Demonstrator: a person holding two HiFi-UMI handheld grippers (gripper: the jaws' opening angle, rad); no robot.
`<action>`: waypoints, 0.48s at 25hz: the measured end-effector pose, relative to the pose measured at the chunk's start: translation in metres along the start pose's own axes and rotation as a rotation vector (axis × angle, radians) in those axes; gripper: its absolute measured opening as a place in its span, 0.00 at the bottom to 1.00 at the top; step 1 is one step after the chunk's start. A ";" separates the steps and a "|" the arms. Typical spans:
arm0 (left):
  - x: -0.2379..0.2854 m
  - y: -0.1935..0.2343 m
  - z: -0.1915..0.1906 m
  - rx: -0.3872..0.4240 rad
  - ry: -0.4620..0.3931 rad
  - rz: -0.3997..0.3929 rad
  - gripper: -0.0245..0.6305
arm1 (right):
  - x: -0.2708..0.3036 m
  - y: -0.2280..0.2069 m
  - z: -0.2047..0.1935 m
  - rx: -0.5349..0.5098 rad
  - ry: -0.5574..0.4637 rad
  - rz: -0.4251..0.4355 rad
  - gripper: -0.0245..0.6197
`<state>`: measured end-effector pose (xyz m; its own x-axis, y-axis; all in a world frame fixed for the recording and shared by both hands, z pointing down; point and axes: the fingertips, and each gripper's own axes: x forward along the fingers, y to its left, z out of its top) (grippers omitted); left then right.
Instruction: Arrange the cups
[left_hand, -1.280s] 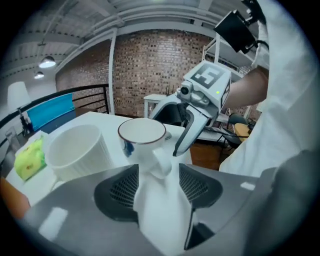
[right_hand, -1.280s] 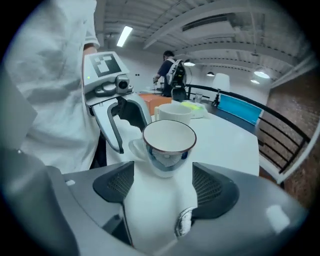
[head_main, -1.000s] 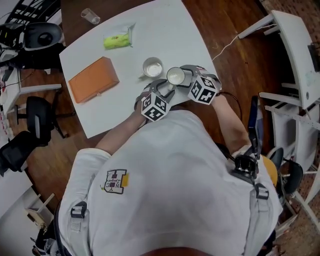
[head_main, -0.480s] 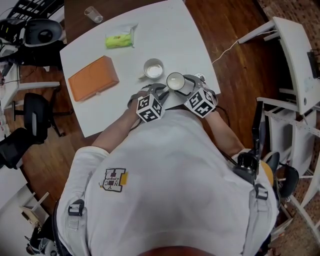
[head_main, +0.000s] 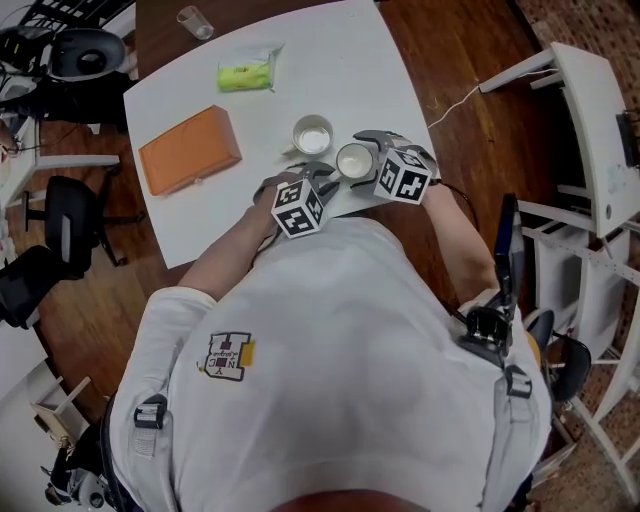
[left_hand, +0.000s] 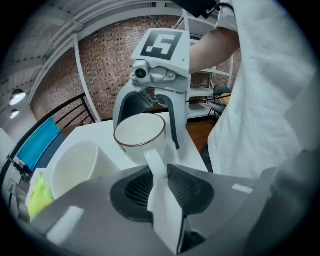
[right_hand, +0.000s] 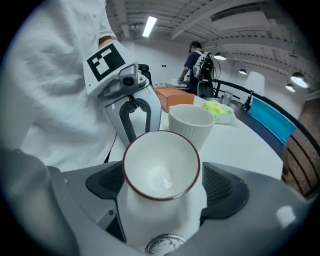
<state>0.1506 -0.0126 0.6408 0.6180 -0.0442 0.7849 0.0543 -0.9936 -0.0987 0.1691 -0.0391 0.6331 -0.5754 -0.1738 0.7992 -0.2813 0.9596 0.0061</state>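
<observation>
Your left gripper (left_hand: 161, 181) has the handle (left_hand: 156, 167) of the red-rimmed mug (left_hand: 140, 134) pinched between its pads. Those jaws have just been closing, and now they're nearly together, with only the handle between them. Your right gripper (right_hand: 165, 184) is the opposite story. Its jaws have just been opening and they stand wide, with the mug's body sitting between them. The pads flank it on both sides but don't look like they're squeezing it. So you've got both grippers around the same mug from opposite sides, left on the handle and right around the body.

The mug itself is mouth up with a plain white inside, close to the edge of the white table (head_main: 330, 60) nearest you. Honestly can't tell if its base is resting on the tabletop or not.

Just beside it, up and left in the head view, is the ribbed white cup (head_main: 312, 133). It's upright too, and there looks to be a slim gap between the two.

Further out, an orange box (head_main: 190, 150) lies flat toward the table's left side. A green packet (head_main: 248, 72) sits beyond the ribbed cup near the far edge. Past that edge, on dark brown wood, there's a small clear glass (head_main: 195, 21).
</observation>
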 end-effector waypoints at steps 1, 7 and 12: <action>0.000 0.000 0.000 -0.002 0.000 -0.002 0.17 | 0.004 -0.001 0.003 -0.007 0.001 0.000 0.75; -0.006 -0.004 -0.008 -0.037 -0.006 0.006 0.17 | 0.013 0.010 0.012 0.082 -0.047 -0.076 0.64; -0.021 -0.022 -0.018 -0.066 -0.017 0.016 0.16 | 0.017 0.034 0.024 0.130 -0.071 -0.119 0.64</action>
<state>0.1220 0.0087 0.6380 0.6319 -0.0586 0.7728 -0.0072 -0.9975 -0.0697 0.1313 -0.0147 0.6321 -0.5831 -0.3042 0.7533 -0.4449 0.8954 0.0171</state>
